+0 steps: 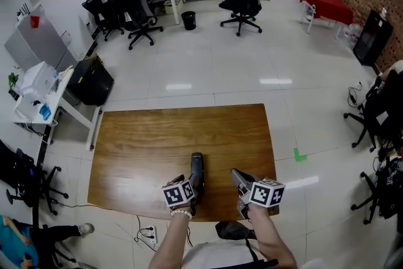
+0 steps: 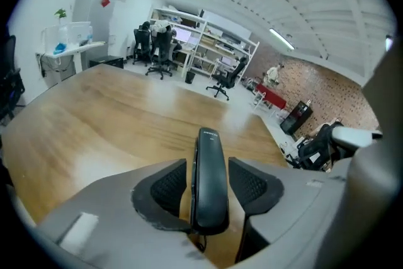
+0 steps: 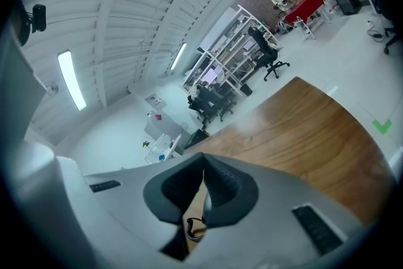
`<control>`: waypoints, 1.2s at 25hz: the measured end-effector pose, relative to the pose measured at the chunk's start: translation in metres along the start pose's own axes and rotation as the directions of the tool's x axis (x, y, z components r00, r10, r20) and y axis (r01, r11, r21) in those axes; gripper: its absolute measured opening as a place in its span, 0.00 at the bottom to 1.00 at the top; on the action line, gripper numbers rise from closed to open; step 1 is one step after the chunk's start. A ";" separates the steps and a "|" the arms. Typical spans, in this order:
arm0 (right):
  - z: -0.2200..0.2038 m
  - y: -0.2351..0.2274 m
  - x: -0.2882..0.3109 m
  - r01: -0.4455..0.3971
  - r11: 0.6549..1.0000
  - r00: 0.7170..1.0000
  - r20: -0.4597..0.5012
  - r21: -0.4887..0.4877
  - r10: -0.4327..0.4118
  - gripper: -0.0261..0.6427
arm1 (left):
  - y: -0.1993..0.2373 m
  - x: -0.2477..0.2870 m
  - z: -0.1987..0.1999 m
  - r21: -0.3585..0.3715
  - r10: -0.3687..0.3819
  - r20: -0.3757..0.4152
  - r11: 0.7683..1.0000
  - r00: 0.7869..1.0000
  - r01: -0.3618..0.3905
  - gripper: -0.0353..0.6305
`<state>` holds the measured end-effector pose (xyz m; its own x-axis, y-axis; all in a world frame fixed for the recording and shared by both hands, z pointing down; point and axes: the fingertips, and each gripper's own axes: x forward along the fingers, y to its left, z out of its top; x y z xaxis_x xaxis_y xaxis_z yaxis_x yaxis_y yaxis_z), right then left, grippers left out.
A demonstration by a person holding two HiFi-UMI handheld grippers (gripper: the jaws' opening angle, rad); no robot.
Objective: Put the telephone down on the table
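In the head view the telephone (image 1: 197, 172) lies on the desk (image 1: 157, 135) near its front edge, apparently already put down. In the left gripper view your left gripper (image 2: 208, 165) stands half open around it, and the pads do not touch it. In the right gripper view your right gripper (image 3: 203, 167) is closed and empty, since it is not needed.

Auditor: Head view?
Inspector: Mounted on the person's head, high over the worktop (image 1: 157, 135), facing forward and steeply down. The whole top and much of the floor (image 1: 239, 72) are in frame.
Auditor: Left gripper view?
Inspector: Rides on the left gripper (image 2: 208, 164), close behind its jaws. It is tilted down across the worktop toward the shelving (image 2: 208, 41) and the brick wall (image 2: 315, 88).
Auditor: Right gripper view?
Inspector: Rides on the right gripper (image 3: 203, 164), equally close. It is rolled sideways and aimed flatter, so the ceiling (image 3: 126, 9) fills its upper left.
Auditor: Overlap?
Inspector: All three take in the worktop, the shelving, the office chairs (image 1: 242, 3) and the red table (image 1: 324, 4) by the brick wall.
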<state>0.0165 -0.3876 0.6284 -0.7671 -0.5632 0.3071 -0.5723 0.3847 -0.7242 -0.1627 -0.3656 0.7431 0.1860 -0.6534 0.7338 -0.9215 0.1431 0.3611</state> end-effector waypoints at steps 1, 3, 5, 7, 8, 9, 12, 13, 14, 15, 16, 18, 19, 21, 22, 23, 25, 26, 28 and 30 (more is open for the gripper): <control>-0.002 0.003 -0.001 0.000 1.000 1.000 -0.001 -0.009 0.000 0.05 | -0.001 -0.011 0.003 -0.005 -0.009 0.030 1.000 1.000 0.009 0.35; -0.005 0.008 -0.003 -0.001 1.000 1.000 -0.003 -0.021 0.001 0.05 | -0.004 -0.033 0.008 0.007 -0.018 0.087 1.000 0.996 0.018 0.23; -0.009 0.014 -0.004 -0.003 1.000 1.000 -0.005 -0.027 0.003 0.05 | -0.006 -0.050 0.009 0.027 -0.026 0.130 0.999 0.991 0.022 0.06; -0.013 0.022 -0.006 -0.005 0.999 1.000 -0.007 -0.032 0.005 0.05 | -0.008 -0.064 0.004 0.032 -0.039 0.146 0.999 0.989 0.035 0.06; -0.015 0.027 -0.008 -0.006 0.999 1.000 -0.007 -0.037 0.006 0.05 | -0.009 -0.069 -0.001 0.027 -0.048 0.147 0.999 0.988 0.045 0.06; -0.016 0.031 -0.010 -0.008 0.999 1.000 -0.005 -0.042 0.007 0.05 | -0.009 -0.074 -0.005 0.017 -0.056 0.147 0.998 0.988 0.054 0.06; -0.022 0.045 -0.019 -0.011 0.998 1.000 0.002 -0.059 0.011 0.05 | -0.009 -0.090 -0.016 -0.010 -0.074 0.157 0.997 0.985 0.076 0.06; -0.025 0.050 -0.022 -0.012 0.998 1.000 0.005 -0.064 0.012 0.05 | -0.008 -0.096 -0.018 -0.017 -0.079 0.164 0.996 0.983 0.083 0.06; -0.027 0.055 -0.026 -0.012 0.998 1.000 0.008 -0.069 0.013 0.05 | -0.008 -0.102 -0.019 -0.025 -0.084 0.172 0.996 0.981 0.090 0.06; -0.029 0.059 -0.030 -0.012 0.997 1.000 0.012 -0.075 0.013 0.05 | -0.008 -0.107 -0.019 -0.032 -0.091 0.183 0.995 0.979 0.098 0.06; -0.031 0.063 -0.034 -0.012 0.997 1.000 0.018 -0.081 0.014 0.05 | -0.009 -0.113 -0.019 -0.037 -0.098 0.193 0.994 0.976 0.107 0.06; -0.037 0.070 -0.043 -0.013 0.996 0.999 0.029 -0.091 0.016 0.05 | -0.012 -0.124 -0.020 -0.039 -0.114 0.213 0.991 0.970 0.125 0.06; -0.041 0.074 -0.048 -0.014 0.996 0.999 0.033 -0.094 0.017 0.05 | -0.013 -0.130 -0.021 -0.038 -0.124 0.224 0.990 0.967 0.136 0.06; -0.053 0.082 -0.058 -0.020 0.995 0.999 0.034 -0.097 0.024 0.05 | -0.015 -0.143 -0.025 -0.037 -0.146 0.244 0.987 0.959 0.159 0.06; -0.061 0.086 -0.063 -0.023 0.995 0.999 0.032 -0.102 0.027 0.05 | -0.016 -0.150 -0.029 -0.038 -0.157 0.252 0.984 0.955 0.172 0.06; -0.069 0.090 -0.070 -0.024 0.994 0.999 0.028 -0.109 0.027 0.05 | -0.018 -0.156 -0.034 -0.042 -0.168 0.259 0.982 0.951 0.185 0.06; -0.087 0.094 -0.087 -0.013 0.992 1.000 0.023 -0.123 0.016 0.05 | -0.025 -0.168 -0.047 -0.051 -0.192 0.266 0.976 0.945 0.212 0.06; -0.095 0.094 -0.098 -0.005 0.992 1.000 0.026 -0.123 0.009 0.05 | -0.030 -0.174 -0.054 -0.052 -0.205 0.266 0.973 0.942 0.226 0.06; -0.109 0.091 -0.118 0.017 0.993 0.999 0.035 -0.115 -0.013 0.05 | -0.042 -0.181 -0.068 -0.049 -0.230 0.259 0.967 0.938 0.250 0.06; -0.116 0.085 -0.135 0.036 0.993 0.999 0.034 -0.110 -0.033 0.05 | -0.053 -0.183 -0.079 -0.044 -0.246 0.244 0.964 0.938 0.264 0.06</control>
<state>0.0376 -0.1942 0.5966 -0.7377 -0.6001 0.3092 -0.6280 0.4421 -0.6404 -0.1206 -0.1945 0.6351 0.3178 -0.8295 0.4594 -0.8239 -0.0018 0.5668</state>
